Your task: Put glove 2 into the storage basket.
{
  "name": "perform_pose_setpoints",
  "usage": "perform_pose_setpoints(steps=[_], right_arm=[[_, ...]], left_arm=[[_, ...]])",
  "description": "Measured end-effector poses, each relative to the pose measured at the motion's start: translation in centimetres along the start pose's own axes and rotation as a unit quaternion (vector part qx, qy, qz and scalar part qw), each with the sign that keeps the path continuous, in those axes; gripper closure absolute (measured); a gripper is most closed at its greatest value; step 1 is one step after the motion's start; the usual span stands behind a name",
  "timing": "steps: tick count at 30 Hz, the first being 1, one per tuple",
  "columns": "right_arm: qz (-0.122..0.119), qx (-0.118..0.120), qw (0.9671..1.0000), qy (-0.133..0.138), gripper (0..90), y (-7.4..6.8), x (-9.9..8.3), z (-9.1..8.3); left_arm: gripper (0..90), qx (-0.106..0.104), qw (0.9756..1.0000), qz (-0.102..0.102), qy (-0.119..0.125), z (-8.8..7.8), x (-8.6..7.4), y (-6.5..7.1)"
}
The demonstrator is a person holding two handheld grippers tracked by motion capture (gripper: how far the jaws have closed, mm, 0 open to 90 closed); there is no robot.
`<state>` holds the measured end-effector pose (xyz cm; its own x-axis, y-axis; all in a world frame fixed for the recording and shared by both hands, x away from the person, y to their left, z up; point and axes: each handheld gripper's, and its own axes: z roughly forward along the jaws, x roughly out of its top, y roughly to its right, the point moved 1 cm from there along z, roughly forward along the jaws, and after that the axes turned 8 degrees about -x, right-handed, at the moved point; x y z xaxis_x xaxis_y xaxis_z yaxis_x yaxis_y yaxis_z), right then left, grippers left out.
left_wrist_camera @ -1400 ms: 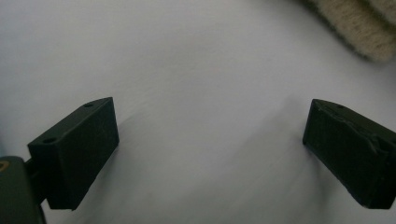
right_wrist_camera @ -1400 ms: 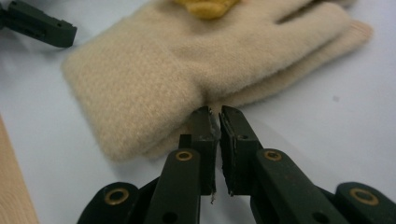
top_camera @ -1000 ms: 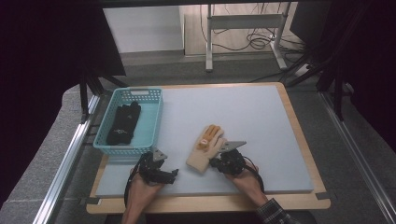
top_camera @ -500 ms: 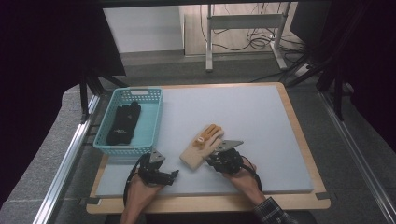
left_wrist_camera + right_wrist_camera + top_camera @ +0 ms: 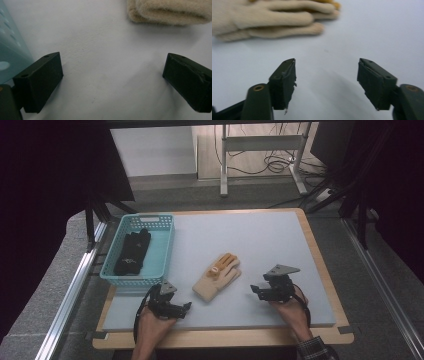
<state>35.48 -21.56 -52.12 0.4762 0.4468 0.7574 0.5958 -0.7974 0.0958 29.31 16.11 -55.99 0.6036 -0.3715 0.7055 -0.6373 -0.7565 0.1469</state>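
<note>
Pale grey matting is covering the wooden table I am working over, and everything is sitting on it. Nearest to me, the person's two hands are coming in from the near edge, each one carrying a claw.

My left claw is resting low near the front left of the mat, just in front of the near right corner of the basket. Its jaws are standing wide apart with only bare mat between them. In the left gripper view I am seeing the basket's blue wall at the left edge and the fuzzy cuff of the glove lying a little way ahead, apart from the jaws.

My right claw is sitting near the front right and pointing left toward the glove. Its jaws have just been opening and are now gaping, gripping nothing. In the right gripper view the cream fingers of the glove are lying ahead and to the left, clear of both jaws.

A little farther in, the cream glove is lying flat near the middle of the mat between the two claws, cuff toward me and its orange-tipped fingers pointing far and right.

Farther left, the blue basket is standing at the mat's left edge, and a black glove is lying inside it.
</note>
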Motion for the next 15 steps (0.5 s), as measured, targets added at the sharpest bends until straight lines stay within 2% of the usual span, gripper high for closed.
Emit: perform_pose_setpoints(steps=[4,9,15], right_arm=[[0.013,-0.027,0.9995,-0.003,24.8,2.1,-1.0,-0.9],[0.031,-0.050,0.9982,-0.012,22.0,4.0,-2.4,-1.3],[0.024,-0.060,0.9976,-0.023,19.7,4.5,-3.3,-0.8]], left_arm=[[3.1,0.001,1.0000,-0.001,0.002,0.0,0.0,0.0],[3.0,0.003,1.0000,-0.002,0.004,0.0,-0.1,0.1],[2.7,0.005,1.0000,-0.004,0.007,0.0,-0.1,0.1]])
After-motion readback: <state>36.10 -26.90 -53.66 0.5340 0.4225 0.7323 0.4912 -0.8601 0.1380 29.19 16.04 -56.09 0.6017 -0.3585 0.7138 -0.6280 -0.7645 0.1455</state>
